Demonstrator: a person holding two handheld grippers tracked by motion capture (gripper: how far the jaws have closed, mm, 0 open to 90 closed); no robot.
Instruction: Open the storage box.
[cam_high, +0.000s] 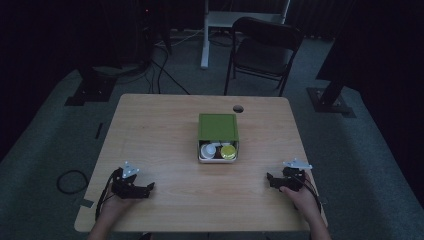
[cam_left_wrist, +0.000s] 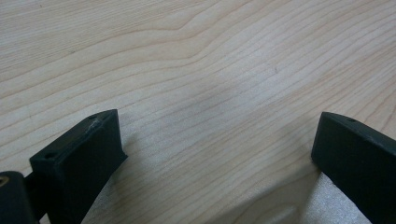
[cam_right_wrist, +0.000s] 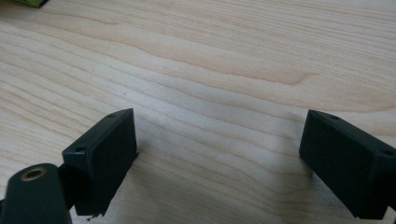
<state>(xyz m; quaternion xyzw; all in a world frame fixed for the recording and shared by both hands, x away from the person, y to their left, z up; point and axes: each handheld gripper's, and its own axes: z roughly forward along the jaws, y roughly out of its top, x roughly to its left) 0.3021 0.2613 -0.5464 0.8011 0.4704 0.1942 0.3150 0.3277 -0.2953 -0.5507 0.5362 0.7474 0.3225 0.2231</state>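
Observation:
A green box (cam_high: 218, 127) with a white lower part sits in the middle of the wooden table (cam_high: 165, 140). Its near end is open and shows a white round container (cam_high: 208, 150) and a yellow-lidded one (cam_high: 228, 152). My left gripper (cam_high: 150, 188) rests near the table's front left, held in a hand, with its jaws wide apart over bare wood (cam_left_wrist: 215, 135). Near the front right my right gripper (cam_high: 270, 179) lies in the other hand, its jaws also spread with nothing between them (cam_right_wrist: 219, 140). A sliver of the green box (cam_right_wrist: 28, 2) touches the top left corner of the right gripper view.
A round cable hole (cam_high: 238, 108) is in the table's far side. Beyond the table stand a dark folding chair (cam_high: 264, 50) and a white desk leg (cam_high: 205, 40). Cables (cam_high: 72, 181) lie on the grey floor at the left.

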